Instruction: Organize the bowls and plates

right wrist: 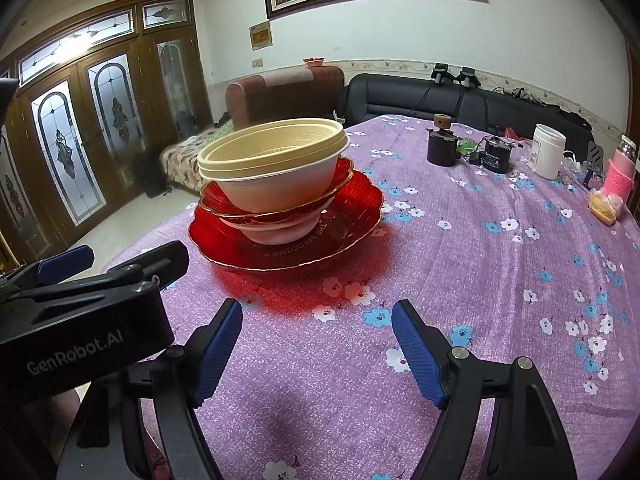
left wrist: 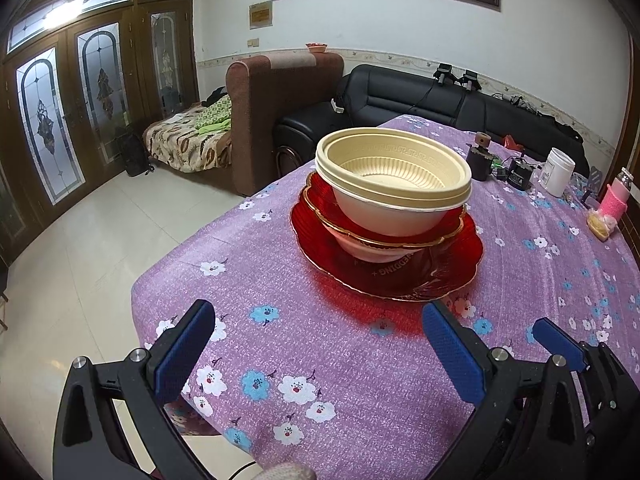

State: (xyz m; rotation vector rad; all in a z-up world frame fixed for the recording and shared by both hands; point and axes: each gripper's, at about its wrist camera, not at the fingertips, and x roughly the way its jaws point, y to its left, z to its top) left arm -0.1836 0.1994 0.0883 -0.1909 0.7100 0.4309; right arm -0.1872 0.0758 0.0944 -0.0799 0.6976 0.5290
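Note:
A stack stands on the purple flowered tablecloth (left wrist: 320, 360): a large red plate (left wrist: 440, 272) at the bottom, a white bowl (left wrist: 372, 250) on it, a smaller red plate with a gold rim (left wrist: 320, 196), and nested cream bowls (left wrist: 392, 180) on top. The stack also shows in the right wrist view, with the red plate (right wrist: 352, 224) and cream bowls (right wrist: 276, 168). My left gripper (left wrist: 320, 332) is open and empty, just short of the stack. My right gripper (right wrist: 318, 332) is open and empty, near and to the right of the stack.
At the table's far right stand a dark jar (right wrist: 442, 148), a black device (right wrist: 496, 156), a white jar (right wrist: 548, 152) and a pink bottle (right wrist: 620, 172). A black sofa (left wrist: 420, 96) and a brown armchair (left wrist: 280, 112) lie behind. The table edge drops off at left.

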